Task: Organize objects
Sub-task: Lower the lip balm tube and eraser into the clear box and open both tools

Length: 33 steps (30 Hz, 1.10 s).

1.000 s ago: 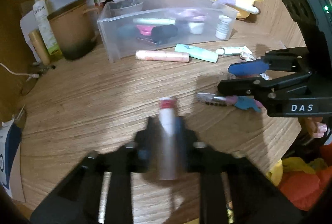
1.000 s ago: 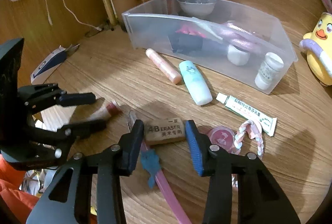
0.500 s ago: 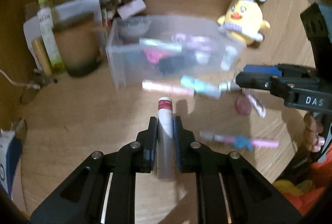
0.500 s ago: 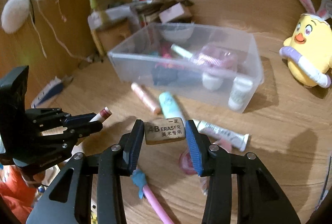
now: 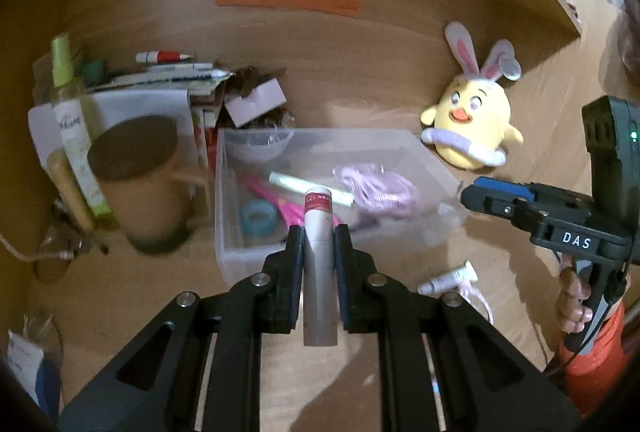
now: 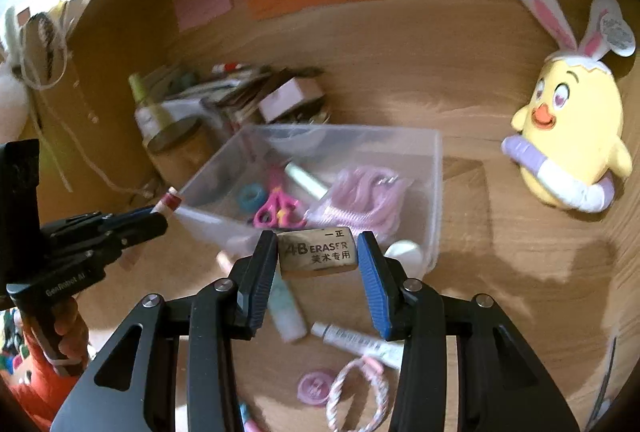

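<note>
My left gripper (image 5: 318,250) is shut on a grey tube with a red-banded cap (image 5: 319,264), held in the air in front of the clear plastic bin (image 5: 404,140). My right gripper (image 6: 318,252) is shut on a tan 4B eraser (image 6: 317,253), held just before the bin's (image 6: 436,192) near wall. The bin holds pink scissors (image 6: 276,208), a blue tape roll (image 6: 251,195), a pale green tube (image 6: 306,181) and a pink coiled cord (image 6: 368,192). The left gripper shows at the left of the right wrist view (image 6: 160,218); the right gripper shows at the right of the left wrist view (image 5: 470,194).
On the desk before the bin lie a mint tube (image 6: 286,312), a white ointment tube (image 6: 356,342), a pink round case (image 6: 314,388) and a braided bracelet (image 6: 356,392). A brown mug (image 5: 136,184), spray bottle (image 5: 74,136) and papers stand left; a yellow chick plush (image 6: 572,140) right.
Both grippers have risen from the desk and moved toward the bin, carrying the tube and the eraser. The views now look down into the bin from higher up.
</note>
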Each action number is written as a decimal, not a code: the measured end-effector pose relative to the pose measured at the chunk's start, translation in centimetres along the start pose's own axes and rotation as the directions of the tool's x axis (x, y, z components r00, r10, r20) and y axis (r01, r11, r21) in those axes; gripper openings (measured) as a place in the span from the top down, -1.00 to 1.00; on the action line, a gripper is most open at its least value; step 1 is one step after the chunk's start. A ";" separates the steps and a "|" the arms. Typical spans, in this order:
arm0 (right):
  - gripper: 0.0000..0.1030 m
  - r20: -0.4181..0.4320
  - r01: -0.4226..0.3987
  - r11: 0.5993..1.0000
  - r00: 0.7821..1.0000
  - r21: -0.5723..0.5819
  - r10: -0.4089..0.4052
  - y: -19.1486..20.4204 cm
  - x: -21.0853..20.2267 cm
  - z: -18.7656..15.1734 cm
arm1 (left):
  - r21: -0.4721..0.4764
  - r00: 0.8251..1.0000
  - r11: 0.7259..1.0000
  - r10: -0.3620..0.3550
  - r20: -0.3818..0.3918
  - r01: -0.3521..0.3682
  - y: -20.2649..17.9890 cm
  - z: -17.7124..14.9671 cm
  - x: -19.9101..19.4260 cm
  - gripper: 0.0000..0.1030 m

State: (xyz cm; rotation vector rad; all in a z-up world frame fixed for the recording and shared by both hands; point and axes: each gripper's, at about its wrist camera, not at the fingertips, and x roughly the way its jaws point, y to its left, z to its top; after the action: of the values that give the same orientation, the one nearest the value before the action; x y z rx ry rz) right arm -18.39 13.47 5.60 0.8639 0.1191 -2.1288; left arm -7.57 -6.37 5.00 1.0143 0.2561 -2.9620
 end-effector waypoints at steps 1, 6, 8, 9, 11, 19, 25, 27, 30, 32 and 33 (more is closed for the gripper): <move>0.26 0.004 0.006 1.000 1.000 0.006 -0.006 -0.2 0.1 0.4 | -0.004 1.000 1.000 0.000 0.000 0.000 0.2 0.4 0.3 0.72; 0.26 0.014 0.045 0.999 0.999 0.008 -0.045 -0.4 1.5 1.9 | -0.031 0.999 0.999 -0.024 -0.032 0.023 1.2 2.2 2.6 0.72; 0.26 0.007 0.064 0.998 0.998 0.000 -0.064 -0.5 2.4 2.3 | -0.035 0.998 0.999 -0.033 -0.049 0.031 1.5 2.6 3.3 0.72; 0.26 0.002 0.070 0.998 0.998 -0.002 -0.070 -0.6 2.8 2.4 | -0.040 0.998 0.999 -0.038 -0.059 0.035 1.6 2.8 3.9 0.72; 0.26 -0.011 0.082 0.997 0.997 -0.006 -0.082 -0.8 3.8 2.7 | -0.046 0.996 0.998 -0.047 -0.076 0.044 1.8 3.1 4.7 0.72; 0.26 -0.071 0.109 0.994 0.992 0.023 -0.108 -2.0 7.3 2.4 | -0.065 0.987 0.996 -0.064 -0.147 0.055 2.6 3.7 8.5 0.72; 0.13 -0.113 0.125 0.992 0.986 -0.013 -0.125 -1.5 8.2 1.9 | -0.048 0.986 0.999 -0.027 -0.163 0.020 1.9 3.4 8.8 0.46; -0.02 -0.116 0.101 0.995 0.988 -0.004 -0.101 -1.4 7.9 1.7 | -0.043 0.989 0.999 -0.024 -0.146 0.017 1.6 3.3 8.1 0.09; -0.10 -0.102 0.096 0.995 0.990 -0.013 -0.097 -1.0 6.9 1.6 | -0.011 0.994 1.000 0.006 -0.111 -0.008 0.8 3.2 6.6 -0.18; -0.12 -0.091 0.104 0.994 0.990 -0.030 -0.107 -0.6 6.1 1.6 | 0.001 0.995 1.000 0.019 -0.095 -0.019 0.4 3.1 5.6 -0.31; -0.12 -0.085 0.106 0.994 0.990 -0.041 -0.109 -0.3 5.6 1.5 | 0.009 0.996 1.000 0.028 -0.084 -0.027 0.1 3.1 5.0 -0.41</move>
State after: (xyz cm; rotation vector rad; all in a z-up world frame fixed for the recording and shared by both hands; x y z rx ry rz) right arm -21.83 9.49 3.21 0.9475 0.2542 -2.1815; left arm -13.43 -6.72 4.32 1.1363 0.2298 -2.9018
